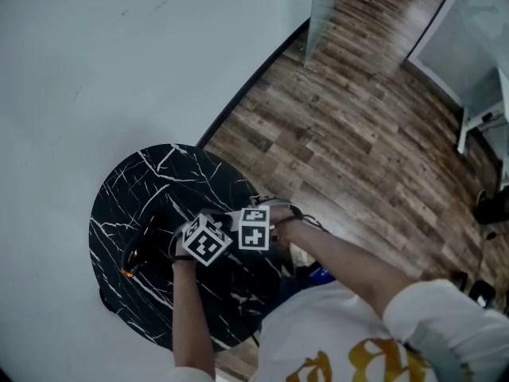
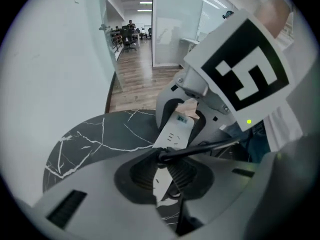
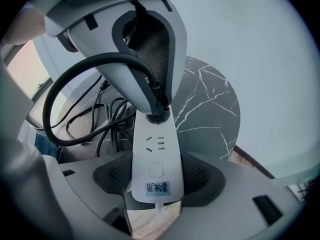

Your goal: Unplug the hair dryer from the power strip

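Note:
A white power strip [image 3: 156, 151] is held just above the black marble table [image 1: 139, 183]. My right gripper [image 3: 156, 178] is shut on its switch end, pads against both long sides. At the other end sits the hair dryer's black plug [image 3: 159, 115] in a socket, and my left gripper [image 2: 163, 159] is shut on that plug from above. From the plug, the black cord [image 3: 67, 81] curls away in a wide loop. The hair dryer [image 1: 137, 255], dark with an orange spot, lies on the table's left part. In the head view both marker cubes sit side by side over the table.
More black cable [image 3: 107, 121] lies coiled on the table beside the strip. The round table stands against a white wall [image 1: 95, 54], with wooden floor [image 1: 358, 134] to the right. The person's arms and white shirt [image 1: 342, 333] fill the lower right of the head view.

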A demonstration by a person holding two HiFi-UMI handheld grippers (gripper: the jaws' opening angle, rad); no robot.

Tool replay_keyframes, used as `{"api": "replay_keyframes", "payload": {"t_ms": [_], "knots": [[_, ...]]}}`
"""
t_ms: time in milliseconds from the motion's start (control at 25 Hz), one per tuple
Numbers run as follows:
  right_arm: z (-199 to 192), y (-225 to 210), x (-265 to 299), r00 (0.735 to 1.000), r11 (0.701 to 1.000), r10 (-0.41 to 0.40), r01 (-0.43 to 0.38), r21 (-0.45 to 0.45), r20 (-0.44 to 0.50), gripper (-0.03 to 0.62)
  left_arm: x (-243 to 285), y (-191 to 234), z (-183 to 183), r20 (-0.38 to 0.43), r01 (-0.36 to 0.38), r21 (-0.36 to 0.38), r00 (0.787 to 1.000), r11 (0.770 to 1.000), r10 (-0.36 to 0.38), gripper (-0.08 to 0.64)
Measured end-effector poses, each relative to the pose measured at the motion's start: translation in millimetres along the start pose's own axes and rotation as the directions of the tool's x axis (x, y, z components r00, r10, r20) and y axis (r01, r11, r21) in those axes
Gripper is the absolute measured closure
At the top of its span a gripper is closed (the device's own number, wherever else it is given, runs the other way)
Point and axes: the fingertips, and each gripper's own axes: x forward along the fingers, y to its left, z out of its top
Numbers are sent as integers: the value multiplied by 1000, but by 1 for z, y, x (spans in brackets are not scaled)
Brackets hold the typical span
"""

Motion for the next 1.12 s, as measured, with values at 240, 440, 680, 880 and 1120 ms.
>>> {"api": "replay_keyframes", "payload": {"t_ms": [240,440,680,880,1120], "knots": [[4,0,-2,1000,1000,-2,2,8,-6,324,-5,9,1,-11,135,-64,991,989,-136,504],[1,0,2,1000,1000,-2,2,25,-10,322,-3,6,5,-18,130,-15,991,991,-130,503],[0,0,-1,1000,1000,-7,7,13,-13,322,2,3,0,25,40,25,999,999,-40,505],[0,0,0,999,999,-6,7,42,-31,324,-2,10,5,13,169,-36,986,985,-169,505],[1,0,1,999,1000,-6,7,27,-41,322,-2,1,-1,43,-27,92,999,995,23,506]]}}
